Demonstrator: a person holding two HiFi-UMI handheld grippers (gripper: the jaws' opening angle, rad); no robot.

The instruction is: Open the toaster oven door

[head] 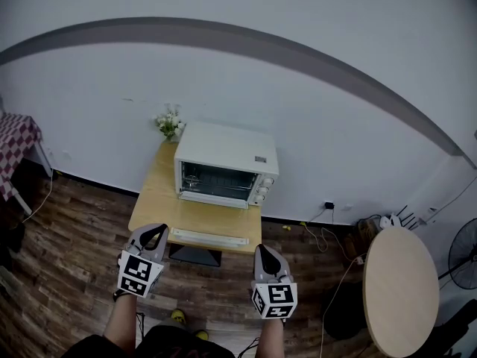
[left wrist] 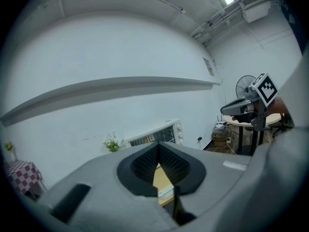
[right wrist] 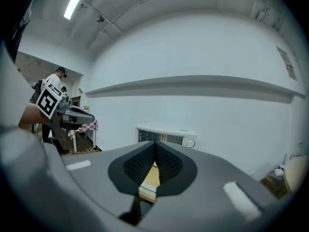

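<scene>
A white toaster oven [head: 225, 165] stands at the back of a small wooden table [head: 161, 201] against the wall, its glass door [head: 215, 181] closed and its knobs on the right. The oven also shows in the left gripper view [left wrist: 157, 134] and the right gripper view [right wrist: 166, 135], beyond the jaws. My left gripper [head: 154, 233] hangs in front of the table's left corner, shut and empty. My right gripper [head: 266, 253] hangs in front of the table's right corner, also shut and empty. Both are well short of the oven.
A small vase of flowers [head: 170, 123] stands left of the oven. A round wooden table [head: 400, 290] and a fan [head: 463, 253] are at the right, with cables [head: 328, 237] on the wood floor. A checkered cloth table [head: 13, 148] stands at far left. A person [right wrist: 52, 83] stands far off.
</scene>
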